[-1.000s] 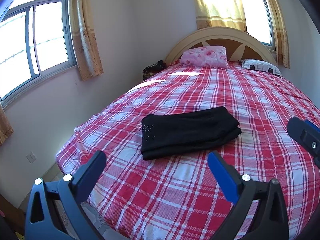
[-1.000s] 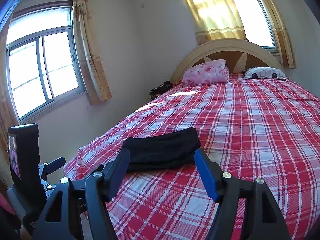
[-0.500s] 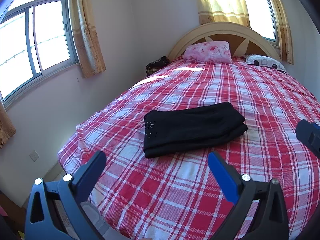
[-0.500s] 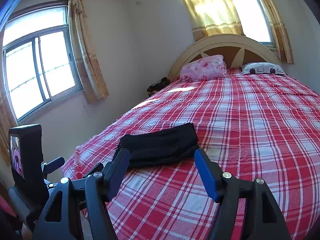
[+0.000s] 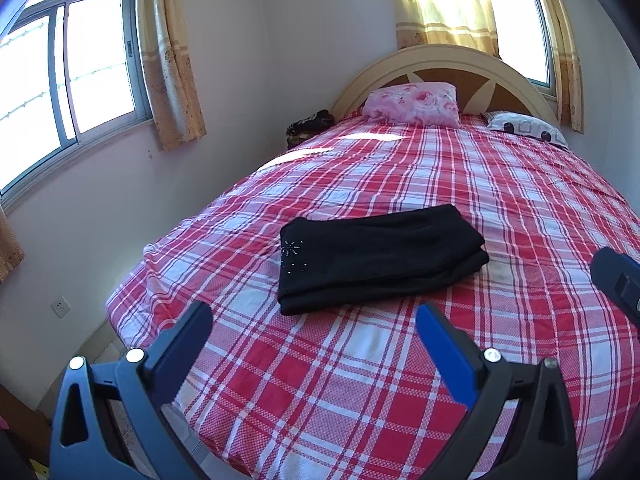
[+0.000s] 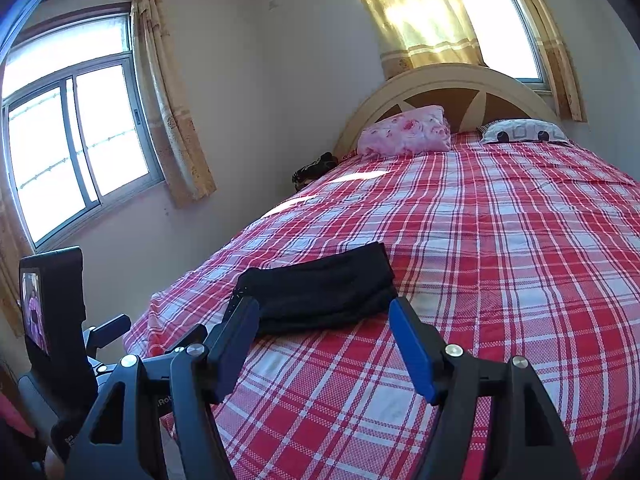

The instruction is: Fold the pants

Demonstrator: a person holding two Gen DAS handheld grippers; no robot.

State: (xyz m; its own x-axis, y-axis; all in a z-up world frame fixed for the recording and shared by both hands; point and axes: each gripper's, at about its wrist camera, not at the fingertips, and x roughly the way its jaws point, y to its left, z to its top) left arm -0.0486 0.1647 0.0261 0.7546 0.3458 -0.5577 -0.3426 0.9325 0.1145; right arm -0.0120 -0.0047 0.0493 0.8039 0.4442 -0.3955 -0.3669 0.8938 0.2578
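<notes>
The black pants point(image 5: 376, 258) lie folded into a flat rectangle on the red plaid bed point(image 5: 360, 380), with a small sparkly motif at their left end. They also show in the right wrist view point(image 6: 320, 292). My left gripper point(image 5: 314, 332) is open and empty, held back from the pants above the bed's near part. My right gripper point(image 6: 324, 320) is open and empty, also short of the pants. Part of the right gripper point(image 5: 618, 280) shows at the right edge of the left wrist view, and the left gripper's body point(image 6: 52, 320) at the left of the right wrist view.
A pink floral pillow point(image 5: 412, 102) and a white patterned pillow point(image 5: 524, 130) lie against the curved headboard point(image 5: 440, 60). A dark bundle point(image 5: 310, 128) sits beside the bed's far left corner. Curtained windows point(image 5: 68, 76) line the left and far walls.
Both grippers have lifted and drawn back slightly; the pants sit a little higher and smaller in both views. The pants have not moved on the bed.
</notes>
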